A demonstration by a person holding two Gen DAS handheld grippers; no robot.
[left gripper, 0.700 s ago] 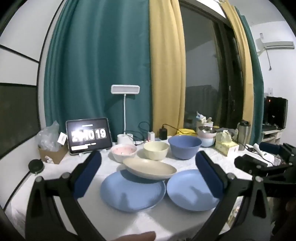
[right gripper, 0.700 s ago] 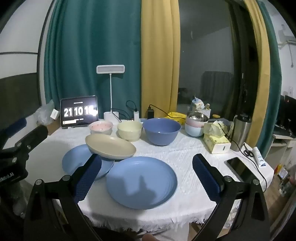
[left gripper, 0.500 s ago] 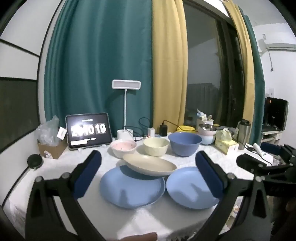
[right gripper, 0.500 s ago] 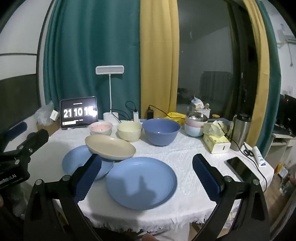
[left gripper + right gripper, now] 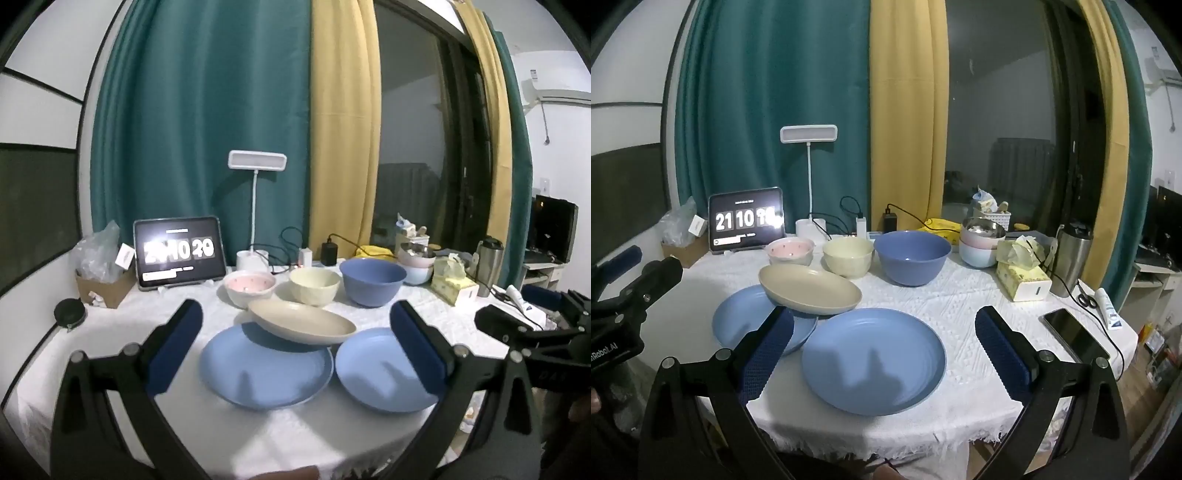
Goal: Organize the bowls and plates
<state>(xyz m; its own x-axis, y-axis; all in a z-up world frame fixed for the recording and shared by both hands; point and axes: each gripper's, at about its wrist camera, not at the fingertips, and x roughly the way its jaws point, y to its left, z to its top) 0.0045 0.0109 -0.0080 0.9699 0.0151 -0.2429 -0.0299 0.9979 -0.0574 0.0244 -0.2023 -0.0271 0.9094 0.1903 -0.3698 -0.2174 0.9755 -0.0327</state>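
Both grippers up off the white-clothed table point(image 5: 960, 295), nothing between the fingers. Left gripper point(image 5: 295, 339) with jaws spread wide, empty, aimed across the dishes; right gripper point(image 5: 884, 345) likewise wide apart and empty, hanging over the near table edge.

Three bowls in a row toward the back: pink bowl point(image 5: 790, 251) on the left, cream bowl point(image 5: 847, 256) in the middle, large dark blue bowl point(image 5: 912, 256) on the right, each close to its neighbour. In front of them, a beige plate point(image 5: 810, 290) tilted, propped on the rim of the left blue plate point(image 5: 746, 319) and overlapping it. Right blue plate point(image 5: 873, 360) flat on the cloth, just beside the left one, nearest the right gripper.

Behind the row: tablet clock point(image 5: 746, 221), white desk lamp point(image 5: 809, 134), chargers and cables. Further right: stacked pastel bowls with a steel bowl on top point(image 5: 980, 240), tissue box point(image 5: 1023, 278), steel tumbler point(image 5: 1071, 262), phone point(image 5: 1075, 336), tube point(image 5: 1108, 314). Teal and yellow curtains behind.
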